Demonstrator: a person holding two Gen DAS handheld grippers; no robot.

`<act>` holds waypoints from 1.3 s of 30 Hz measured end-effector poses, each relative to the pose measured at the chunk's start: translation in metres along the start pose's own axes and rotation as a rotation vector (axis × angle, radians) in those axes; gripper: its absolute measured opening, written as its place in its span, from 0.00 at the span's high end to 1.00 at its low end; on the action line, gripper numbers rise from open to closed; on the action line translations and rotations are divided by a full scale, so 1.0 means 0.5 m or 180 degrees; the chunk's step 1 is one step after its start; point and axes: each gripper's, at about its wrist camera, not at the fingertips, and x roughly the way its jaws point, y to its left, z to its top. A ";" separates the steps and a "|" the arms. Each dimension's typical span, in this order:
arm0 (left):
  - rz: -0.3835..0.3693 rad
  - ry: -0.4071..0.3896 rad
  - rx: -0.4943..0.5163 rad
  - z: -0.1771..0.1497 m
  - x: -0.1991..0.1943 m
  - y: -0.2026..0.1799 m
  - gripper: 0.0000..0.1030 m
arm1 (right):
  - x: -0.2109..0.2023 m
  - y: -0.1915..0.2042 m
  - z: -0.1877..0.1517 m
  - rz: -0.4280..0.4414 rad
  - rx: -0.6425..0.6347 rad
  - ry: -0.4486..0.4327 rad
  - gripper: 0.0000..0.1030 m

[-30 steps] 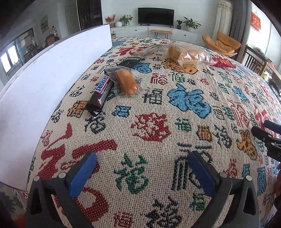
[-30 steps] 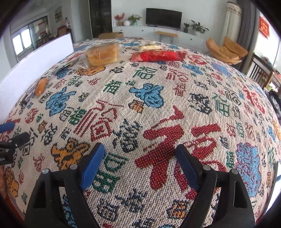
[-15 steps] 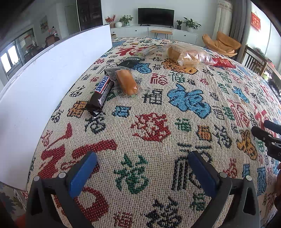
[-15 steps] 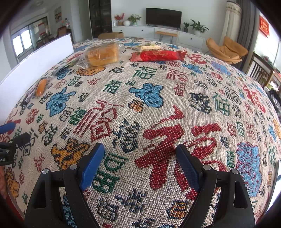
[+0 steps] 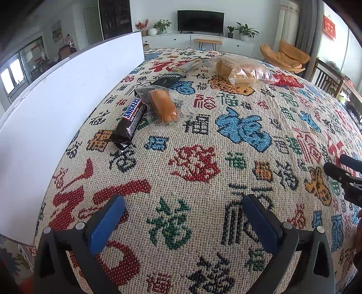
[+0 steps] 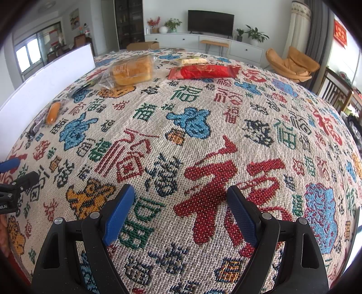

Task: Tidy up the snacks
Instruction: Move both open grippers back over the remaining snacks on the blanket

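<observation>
The Snickers bar [image 5: 131, 119] lies ahead and to the left of the left gripper [image 5: 183, 217], touching a small orange bun in a clear wrapper [image 5: 164, 108] on its right. Just beyond those two sits a dark flat packet [image 5: 168, 79], and farther ahead, to the right, a bagged loaf of bread [image 5: 239, 71] with a red snack packet [image 5: 286, 80] at its far side. From the right gripper [image 6: 181, 209] the same loaf [image 6: 132, 70] is far ahead on the left, the red packet [image 6: 202, 72] far ahead near the centre, and a pale wrapped snack [image 6: 192, 60] just behind it. Both grippers are spread wide with nothing between their blue pads, hovering low over the near part of the tablecloth [image 5: 203, 162], a coarse woven cream fabric covered in red, blue, green and orange characters. A white board [image 5: 56, 108] stands upright along the left edge of the table. Beyond the table, the room holds a dark television [image 6: 210, 21] on a long white cabinet [image 6: 187, 41], potted plants, an orange lounge chair [image 6: 291, 64] on the right, and windows on the left.
</observation>
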 end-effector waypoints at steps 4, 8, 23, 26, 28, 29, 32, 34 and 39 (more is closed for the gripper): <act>0.0001 0.0000 0.0000 -0.001 -0.001 0.000 0.00 | 0.000 -0.001 0.000 0.0001 0.0000 0.0000 0.17; 0.0001 0.0000 -0.0001 0.000 0.000 0.000 0.00 | 0.000 -0.001 0.000 0.0001 0.0000 0.0000 0.17; -0.0720 -0.0920 -0.0425 -0.016 -0.141 0.062 0.00 | -0.001 -0.001 0.001 0.0003 0.0000 0.0001 0.17; -0.0873 -0.0874 -0.0676 -0.009 -0.133 0.092 0.00 | -0.001 -0.001 0.001 0.0004 0.0000 0.0001 0.17; -0.0901 -0.0770 -0.0843 -0.004 -0.115 0.110 0.01 | -0.001 -0.001 0.001 0.0003 0.0000 0.0001 0.17; -0.0911 -0.0749 -0.0916 -0.004 -0.110 0.118 0.01 | -0.001 -0.001 0.001 0.0004 0.0000 0.0001 0.17; -0.0931 -0.0749 -0.1114 -0.006 -0.103 0.139 0.01 | -0.001 -0.001 0.001 0.0004 0.0000 0.0001 0.17; -0.0908 -0.0757 -0.1181 -0.011 -0.101 0.146 0.01 | -0.001 -0.001 0.001 0.0004 0.0000 0.0001 0.17; -0.0694 -0.0771 -0.1081 -0.012 -0.103 0.134 0.05 | 0.000 -0.002 0.001 0.0004 0.0000 0.0001 0.17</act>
